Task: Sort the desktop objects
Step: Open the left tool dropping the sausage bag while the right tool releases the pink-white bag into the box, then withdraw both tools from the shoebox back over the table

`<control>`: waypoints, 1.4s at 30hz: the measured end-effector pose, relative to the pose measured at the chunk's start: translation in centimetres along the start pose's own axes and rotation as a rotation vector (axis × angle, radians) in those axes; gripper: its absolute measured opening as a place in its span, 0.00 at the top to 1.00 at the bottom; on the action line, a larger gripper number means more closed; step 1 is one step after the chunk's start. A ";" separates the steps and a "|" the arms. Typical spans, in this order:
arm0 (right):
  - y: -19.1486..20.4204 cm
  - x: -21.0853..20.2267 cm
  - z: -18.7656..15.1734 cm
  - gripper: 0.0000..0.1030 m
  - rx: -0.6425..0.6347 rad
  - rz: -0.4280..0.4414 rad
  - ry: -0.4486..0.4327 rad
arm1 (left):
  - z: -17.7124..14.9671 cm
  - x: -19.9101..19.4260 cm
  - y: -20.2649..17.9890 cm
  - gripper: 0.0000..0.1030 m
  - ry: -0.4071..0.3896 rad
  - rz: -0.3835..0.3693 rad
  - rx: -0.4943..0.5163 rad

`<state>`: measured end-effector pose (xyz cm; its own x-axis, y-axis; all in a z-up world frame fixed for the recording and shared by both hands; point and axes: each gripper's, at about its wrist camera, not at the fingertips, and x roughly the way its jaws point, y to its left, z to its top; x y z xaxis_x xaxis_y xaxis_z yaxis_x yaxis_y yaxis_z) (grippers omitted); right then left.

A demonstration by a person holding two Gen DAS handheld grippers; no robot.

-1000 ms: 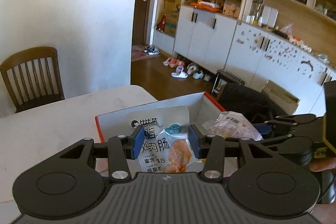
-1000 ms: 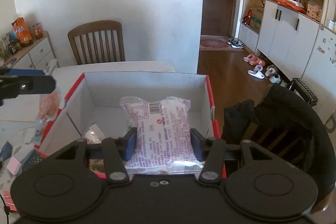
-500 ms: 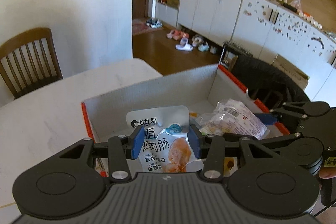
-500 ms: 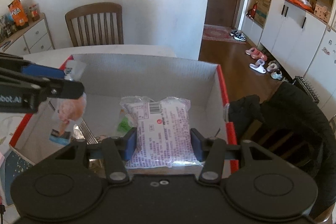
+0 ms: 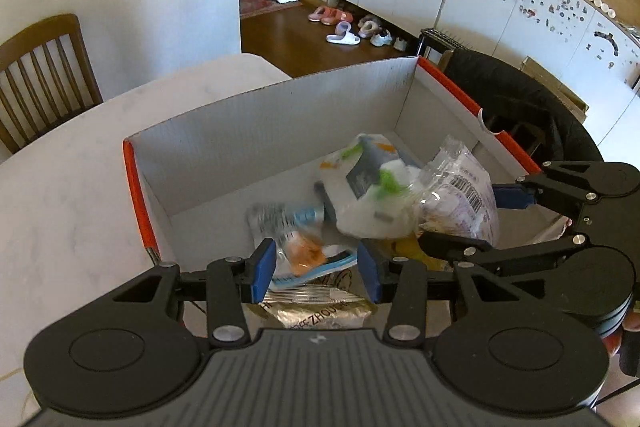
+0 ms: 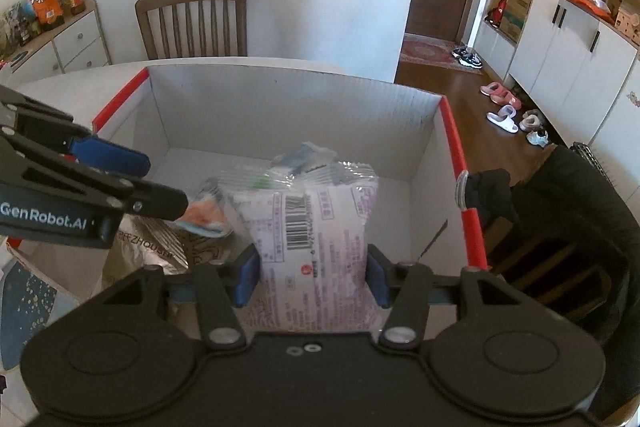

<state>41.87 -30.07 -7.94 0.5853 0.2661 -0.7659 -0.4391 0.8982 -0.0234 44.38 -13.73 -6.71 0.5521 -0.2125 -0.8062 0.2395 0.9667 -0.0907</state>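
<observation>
Now you're dropping both snacks into the box (image 6: pixel 288 107): left gripper (image 5: pixel 316 265) pinches the chicken packet (image 5: pixel 298 247); right gripper (image 6: pixel 312 277), just easing apart, brackets the purple pack (image 6: pixel 312 227). Next, spread both fingers wide.

Both packets (image 5: pixel 304 251) (image 6: pixel 316 239) lower, inside box (image 5: pixel 280 115).

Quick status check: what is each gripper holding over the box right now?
Left gripper: shut on the blue-and-white snack packet.
Right gripper: jaws just opening, purple barcoded packet between them.
</observation>
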 end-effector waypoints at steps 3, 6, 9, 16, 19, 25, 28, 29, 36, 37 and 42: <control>-0.2 -0.3 0.0 0.35 0.006 0.008 -0.014 | -0.3 -0.2 0.1 0.58 0.006 -0.008 -0.009; -0.1 -1.0 -0.1 0.31 -0.002 0.009 -0.032 | -0.5 -0.6 0.1 0.58 0.001 -0.012 -0.017; -0.3 -1.7 0.0 0.29 -0.004 0.017 -0.047 | -0.8 -1.3 0.0 0.56 -0.011 -0.009 -0.010; -0.6 -4.1 0.3 0.24 0.002 0.039 -0.090 | -1.4 -3.5 0.1 0.42 -0.050 -0.032 -0.031; -0.4 -5.3 0.4 0.23 0.004 0.057 -0.100 | -1.8 -4.6 0.2 0.41 -0.067 -0.051 -0.049; 0.2 -7.3 0.3 0.22 -0.004 0.089 -0.118 | -2.8 -7.3 0.2 0.36 -0.104 -0.081 -0.072; 0.8 -8.2 0.1 0.22 -0.009 0.101 -0.127 | -3.4 -8.7 0.0 0.36 -0.120 -0.092 -0.085; 1.1 -8.5 0.0 0.22 -0.010 0.106 -0.131 | -3.6 -9.1 0.0 0.36 -0.126 -0.098 -0.086; 3.0 -10.6 -0.7 0.20 -0.017 0.137 -0.150 | -5.6 -12.5 -0.1 0.36 -0.173 -0.096 -0.074; 3.3 -10.9 -0.9 0.20 -0.018 0.142 -0.152 | -6.0 -12.9 0.0 0.36 -0.178 -0.094 -0.075; 5.4 -12.5 -1.8 0.19 -0.026 0.174 -0.163 | -8.0 -14.9 0.6 0.36 -0.201 -0.094 -0.079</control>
<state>30.98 -29.22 0.30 0.6009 0.4707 -0.6460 -0.5586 0.8254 0.0817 29.87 -8.87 0.60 0.6802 -0.3183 -0.6603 0.2385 0.9479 -0.2112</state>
